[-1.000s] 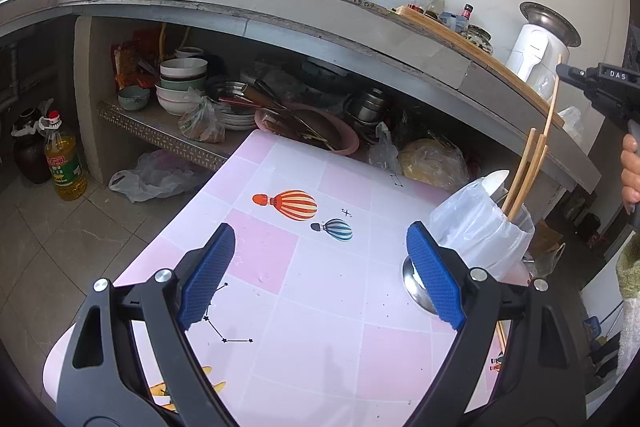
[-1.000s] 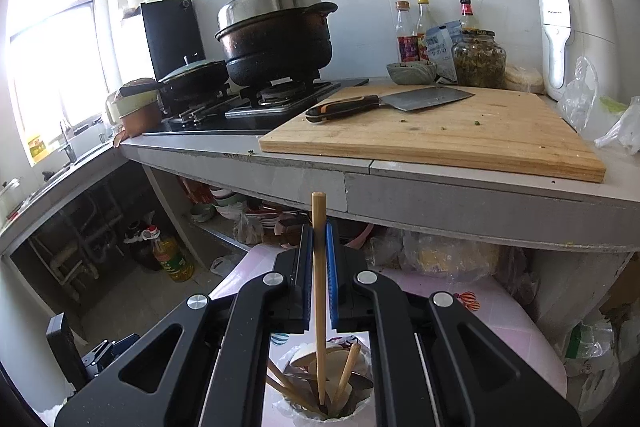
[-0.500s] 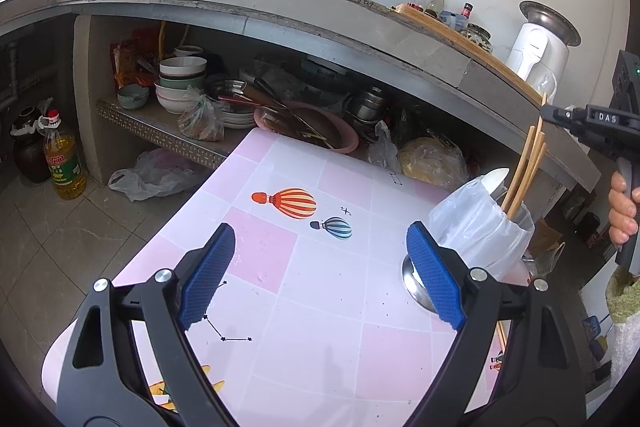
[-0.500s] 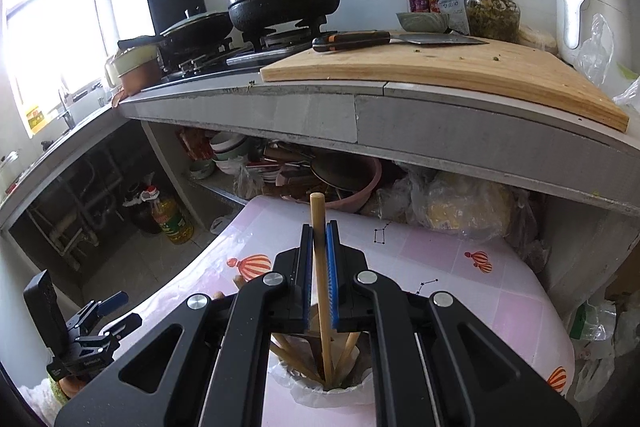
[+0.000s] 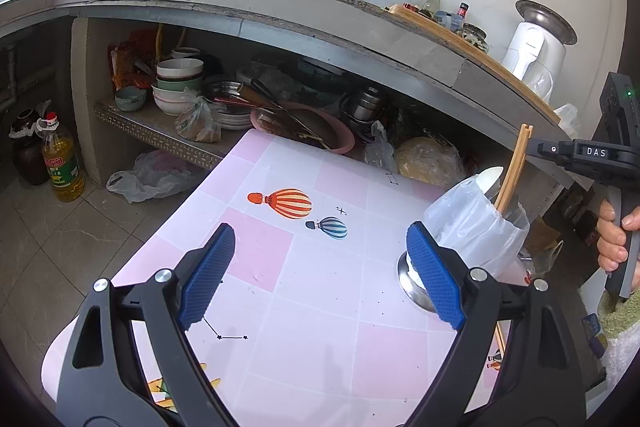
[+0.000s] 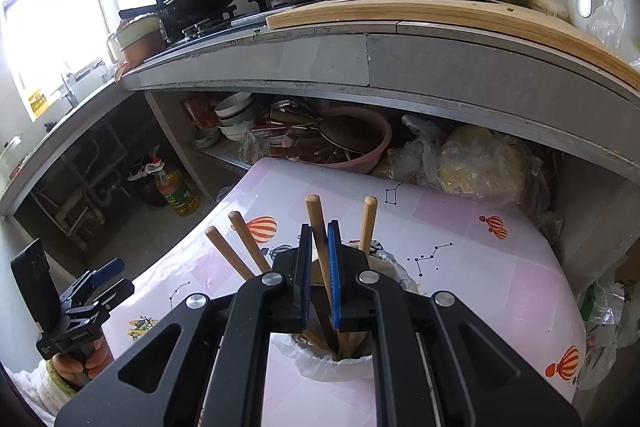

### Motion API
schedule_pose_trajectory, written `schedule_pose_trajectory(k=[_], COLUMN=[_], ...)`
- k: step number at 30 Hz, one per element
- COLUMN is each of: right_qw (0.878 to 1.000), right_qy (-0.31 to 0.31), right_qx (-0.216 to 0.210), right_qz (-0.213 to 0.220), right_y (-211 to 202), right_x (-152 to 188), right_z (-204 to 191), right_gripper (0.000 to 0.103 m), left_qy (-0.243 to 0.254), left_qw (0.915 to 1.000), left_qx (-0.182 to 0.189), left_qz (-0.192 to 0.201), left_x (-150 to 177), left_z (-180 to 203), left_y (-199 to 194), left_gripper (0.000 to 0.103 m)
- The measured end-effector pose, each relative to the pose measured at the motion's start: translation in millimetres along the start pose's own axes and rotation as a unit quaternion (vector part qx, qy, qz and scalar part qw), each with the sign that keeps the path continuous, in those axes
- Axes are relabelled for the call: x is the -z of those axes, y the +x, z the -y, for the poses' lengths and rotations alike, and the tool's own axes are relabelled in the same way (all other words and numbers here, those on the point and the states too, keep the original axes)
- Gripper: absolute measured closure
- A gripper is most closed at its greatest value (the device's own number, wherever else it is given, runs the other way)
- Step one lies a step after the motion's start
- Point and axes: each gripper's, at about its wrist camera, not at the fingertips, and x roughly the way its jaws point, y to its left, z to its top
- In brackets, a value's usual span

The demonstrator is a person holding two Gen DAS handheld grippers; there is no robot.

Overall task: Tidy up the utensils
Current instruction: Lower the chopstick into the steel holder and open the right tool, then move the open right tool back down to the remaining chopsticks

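My right gripper point(image 6: 320, 255) has its blue pads pressed together on a single wooden chopstick point(image 6: 317, 223). The chopstick stands nearly upright, tilted slightly left, and its lower end reaches down into the utensil holder point(image 6: 332, 367), a round cup lined with a thin white plastic bag. Three more chopsticks point(image 6: 250, 245) lean out of the same cup, two fanned to the left and one just right of my pads. The cup sits on the pink-and-white table point(image 6: 500, 267), whose cloth is printed with hot-air balloons and star patterns.

My left gripper point(image 5: 320, 275) hovers over the near part of that table with its jaws wide apart and nothing between them. From this side I see the holder point(image 5: 476, 227) just beyond my right-hand pad, with a shiny metal piece against its base; I cannot tell what that is. A hand point(image 5: 612, 243) grips the right tool's handle at the far right edge.
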Motion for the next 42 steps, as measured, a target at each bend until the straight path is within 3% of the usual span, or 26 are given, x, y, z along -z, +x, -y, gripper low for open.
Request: schedule_pose_trajectory(k=[9, 11, 14, 25, 34, 42], right_qw=[1.000, 1.000, 0.999, 0.998, 0.997, 0.986], right_qy=[0.006, 0.007, 0.007, 0.012, 0.057, 0.162], right_qx=[-0.024, -0.030, -0.035, -0.033, 0.009, 0.024], right_qz=[-0.006, -0.004, 0.005, 0.045, 0.049, -0.018], right_y=[-2.9, -5.4, -12.0, -60.4, -107.1, -83.4], right_x=[-0.1, -0.9, -2.5, 9.1, 73.0, 171.1], right_z=[-4.8, -5.9, -8.2, -7.7, 28.4, 78.4], right_gripper=[0.093, 0.089, 0.080, 0.077, 0.076, 0.076], left_qy=[0.001, 0.001, 0.002, 0.011, 0.041, 0.090], left_qw=[1.0000, 1.0000, 1.0000, 0.9998, 0.9981, 0.9920], left_qx=[0.002, 0.001, 0.003, 0.013, 0.037, 0.054], left_qz=[0.001, 0.001, 0.002, 0.005, -0.029, -0.070], left_x=[0.7, 0.9, 0.9, 3.3, 15.9, 44.5], left_z=[3.8, 4.2, 6.1, 11.8, 28.4, 58.0], left_y=[-3.1, -3.7, -5.6, -17.5, -13.2, -3.0], left_gripper=[0.019, 0.019, 0.019, 0.019, 0.019, 0.017])
